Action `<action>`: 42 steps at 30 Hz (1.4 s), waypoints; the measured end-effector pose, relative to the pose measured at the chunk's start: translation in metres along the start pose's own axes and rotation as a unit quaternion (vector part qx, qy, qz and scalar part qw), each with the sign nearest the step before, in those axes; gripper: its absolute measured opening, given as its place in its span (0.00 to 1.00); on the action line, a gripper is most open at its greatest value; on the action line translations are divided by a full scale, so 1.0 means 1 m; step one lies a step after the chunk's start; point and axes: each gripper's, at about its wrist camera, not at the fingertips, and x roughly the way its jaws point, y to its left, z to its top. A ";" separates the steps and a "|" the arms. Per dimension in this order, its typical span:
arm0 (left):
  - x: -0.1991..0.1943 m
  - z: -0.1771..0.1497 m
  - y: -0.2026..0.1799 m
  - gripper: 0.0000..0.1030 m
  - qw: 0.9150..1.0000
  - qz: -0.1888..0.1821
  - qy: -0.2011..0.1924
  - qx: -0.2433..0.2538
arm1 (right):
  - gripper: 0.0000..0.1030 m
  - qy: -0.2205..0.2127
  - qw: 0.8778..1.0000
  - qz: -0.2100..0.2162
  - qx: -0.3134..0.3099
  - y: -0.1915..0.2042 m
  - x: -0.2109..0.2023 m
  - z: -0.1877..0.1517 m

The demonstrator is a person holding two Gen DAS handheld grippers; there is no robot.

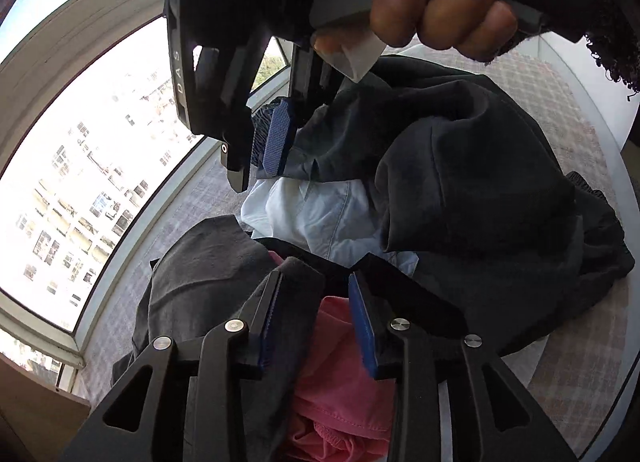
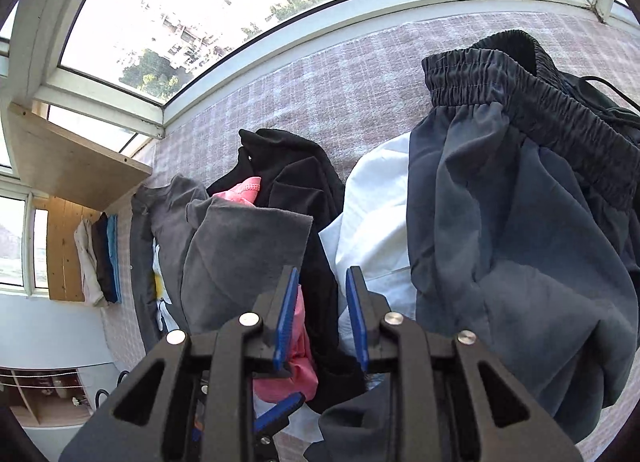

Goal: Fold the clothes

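A heap of clothes lies on a plaid bed cover [image 2: 320,74]. In it are dark grey shorts [image 2: 520,222] with an elastic waistband, a white garment [image 2: 372,214], a black garment [image 2: 296,178], a pink garment [image 1: 340,374] and a grey T-shirt [image 1: 200,282]. My left gripper [image 1: 316,290] hangs open over the pink garment. Grey T-shirt cloth lies against the outside of its left finger, and nothing is pressed between the pads. My right gripper [image 2: 323,282] stands open above the black and pink cloth. In the left wrist view the right gripper [image 1: 256,180] sits beside the shorts [image 1: 460,166], carried by a hand [image 1: 440,10].
A large window [image 2: 240,2] runs along the far side of the bed. A wooden shelf [image 2: 72,158] juts out at the left, with a stack of folded clothes [image 2: 100,262] below it. Bare plaid cover shows between the heap and the window.
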 end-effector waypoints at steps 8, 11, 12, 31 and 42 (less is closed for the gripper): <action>-0.037 -0.034 0.080 0.00 0.963 -0.131 -0.069 -0.227 | 0.34 0.000 0.999 0.051 -0.008 -0.002 0.012 0.013; -0.047 -0.046 0.100 0.00 0.947 -0.147 -0.086 -0.271 | 0.35 0.011 0.998 0.064 -0.012 0.005 0.027 0.017; -0.049 -0.048 0.102 0.00 0.946 -0.148 -0.087 -0.276 | 0.35 0.016 0.998 0.066 -0.013 0.008 0.033 0.018; -0.012 -0.014 0.036 0.02 0.996 0.007 -0.010 -0.088 | 0.35 0.027 0.998 0.051 -0.012 0.008 0.052 0.022; -0.057 -0.041 0.091 0.02 0.973 -0.063 -0.058 -0.216 | 0.35 0.024 0.998 0.064 -0.016 0.007 0.048 0.025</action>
